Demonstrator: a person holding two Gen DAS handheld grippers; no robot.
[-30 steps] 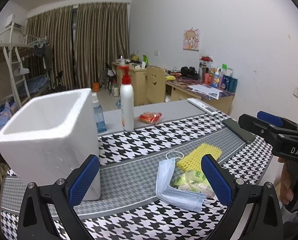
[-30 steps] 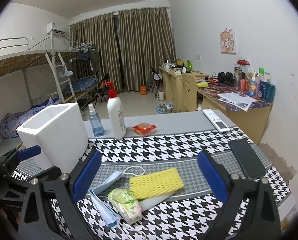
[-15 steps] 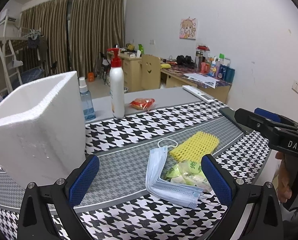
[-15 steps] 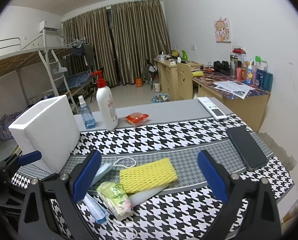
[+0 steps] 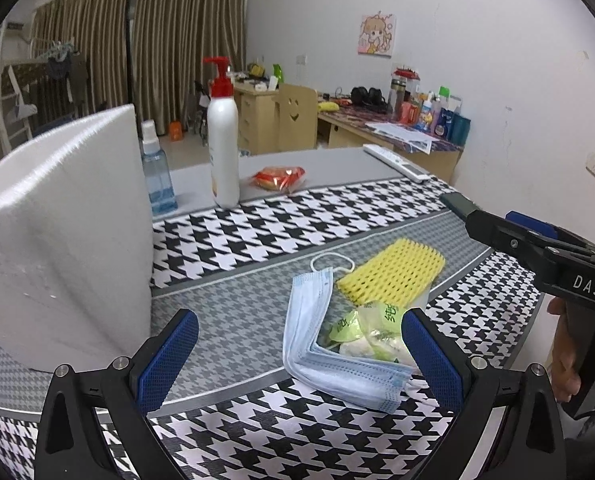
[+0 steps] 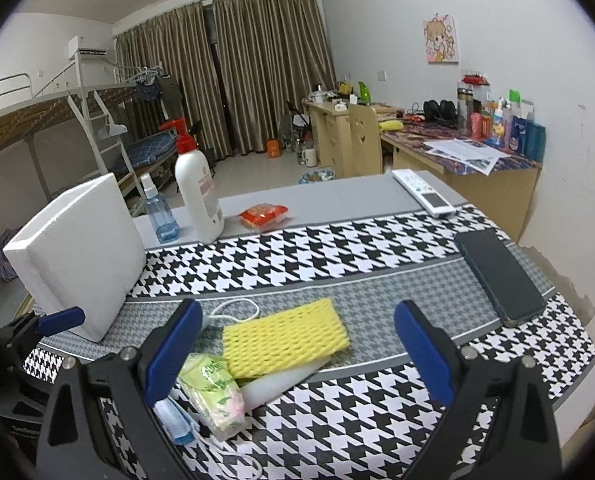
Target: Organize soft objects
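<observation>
A pile of soft things lies on the houndstooth cloth: a yellow foam net (image 5: 391,273) (image 6: 283,338), a folded blue face mask (image 5: 317,344) (image 6: 175,416) and a green tissue pack (image 5: 367,330) (image 6: 213,392). A white foam box (image 5: 63,232) (image 6: 81,256) stands to their left. My left gripper (image 5: 297,364) is open and empty, low over the table just before the mask. My right gripper (image 6: 293,350) is open and empty, above the foam net; it also shows in the left wrist view (image 5: 537,248) at the right.
A white pump bottle (image 6: 197,196), a blue spray bottle (image 6: 159,216) and a red snack packet (image 6: 263,216) stand behind on the grey table. A dark phone (image 6: 499,276) and a remote (image 6: 423,196) lie at the right. The table edge is close at the right.
Both grippers have moved forward and lower toward the pile of soft things. The foam box has slid further left in the left wrist view. Both stay open.
</observation>
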